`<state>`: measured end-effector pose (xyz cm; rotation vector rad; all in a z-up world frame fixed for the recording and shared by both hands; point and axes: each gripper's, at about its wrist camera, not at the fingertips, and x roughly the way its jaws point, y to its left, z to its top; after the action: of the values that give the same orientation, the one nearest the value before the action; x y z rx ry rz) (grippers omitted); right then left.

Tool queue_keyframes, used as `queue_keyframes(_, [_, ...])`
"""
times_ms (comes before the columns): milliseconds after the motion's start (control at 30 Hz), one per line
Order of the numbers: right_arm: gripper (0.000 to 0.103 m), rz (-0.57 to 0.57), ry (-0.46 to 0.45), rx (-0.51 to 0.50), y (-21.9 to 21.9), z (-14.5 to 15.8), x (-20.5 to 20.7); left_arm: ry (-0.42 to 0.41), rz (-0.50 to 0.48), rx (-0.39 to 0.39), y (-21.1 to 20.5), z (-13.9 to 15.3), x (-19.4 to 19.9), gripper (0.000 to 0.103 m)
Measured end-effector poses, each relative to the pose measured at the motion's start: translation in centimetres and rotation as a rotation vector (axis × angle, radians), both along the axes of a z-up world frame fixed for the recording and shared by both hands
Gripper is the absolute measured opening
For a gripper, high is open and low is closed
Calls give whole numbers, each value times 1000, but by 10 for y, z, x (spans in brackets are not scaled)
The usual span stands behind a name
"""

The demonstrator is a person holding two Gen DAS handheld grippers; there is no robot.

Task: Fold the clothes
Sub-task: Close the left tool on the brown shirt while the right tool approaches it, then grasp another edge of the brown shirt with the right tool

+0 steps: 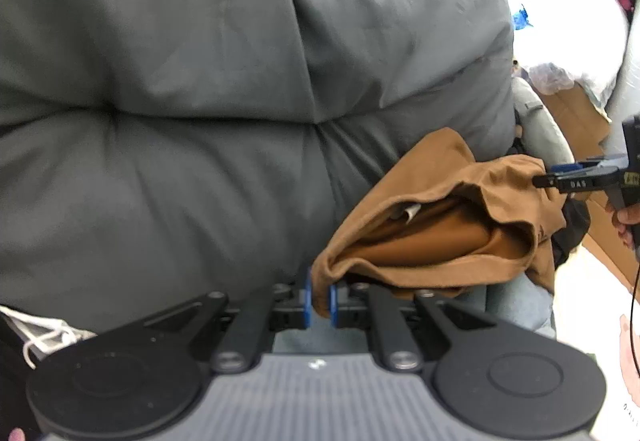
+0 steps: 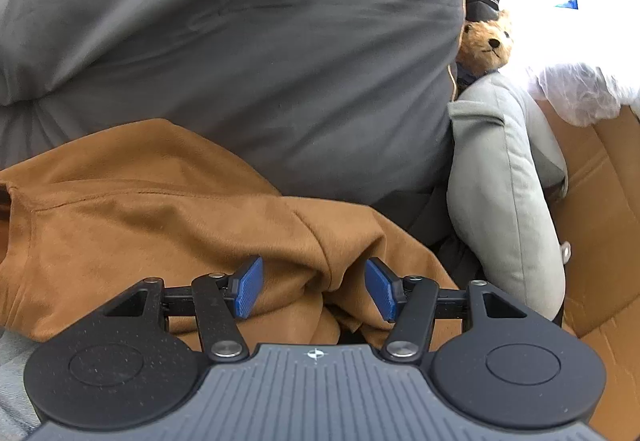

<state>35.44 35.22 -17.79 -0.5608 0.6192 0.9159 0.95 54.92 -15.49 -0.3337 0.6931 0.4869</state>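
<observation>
At the right edge of your left wrist view, the right gripper (image 1: 538, 181) carries white letters reading "DAS" on its black finger. A yellow label beside them is too blurred to read.

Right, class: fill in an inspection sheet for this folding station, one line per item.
Surface: grey sofa cushion.
Job's things: brown garment, bunched, unfolded.
Clutter: teddy bear, light grey pillow, cardboard box, clear plastic bag.
Grippers: left hand-held gripper shut on garment edge; right hand-held gripper open, garment between its fingers.
Cables: thin black cable.
Surroundings: overexposed, unclear.
</observation>
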Motion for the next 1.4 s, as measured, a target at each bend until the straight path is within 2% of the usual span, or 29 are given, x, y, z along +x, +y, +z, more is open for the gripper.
queue_keyframes(67, [33, 13, 9, -23, 6, -2, 3, 4, -3, -2, 1, -2, 0, 9])
queue_keyframes(100, [15, 17, 21, -39, 9, -4, 6, 5, -6, -3, 2, -2, 1, 9])
queue_keyframes(133, [3, 11, 36, -53, 11, -5, 8, 7, -8, -3, 3, -3, 1, 9])
queue_keyframes(200, [2, 4, 46, -32, 9, -6, 9, 7, -8, -9, 5, -4, 2, 9])
queue_keyframes(500, [0, -56, 68, 68, -38, 10, -10, -7, -1, -20, 6, -2, 5, 9])
queue_keyframes(767, [0, -57, 129, 88, -87, 23, -42, -48, 22, 15, 9, 13, 7, 9])
queue_keyframes(1000, [0, -50, 235, 98, -108, 12, -84, -61, 66, 53, 20, 26, 4, 9])
queue_keyframes(1100, [0, -42, 233, 96, -109, 4, -97, -46, 65, 44, 20, 22, 5, 9])
queue_keyframes(1267, [4, -18, 189, 79, -108, -1, -106, -20, 59, 37, 18, 13, 7, 9])
queue_keyframes(1367, [16, 20, 194, 65, -109, 5, -107, -14, 53, 45, 18, 12, 6, 9])
queue_keyframes(1400, [25, 34, 191, 67, -110, 8, -107, -14, 52, 44, 18, 12, 6, 9])
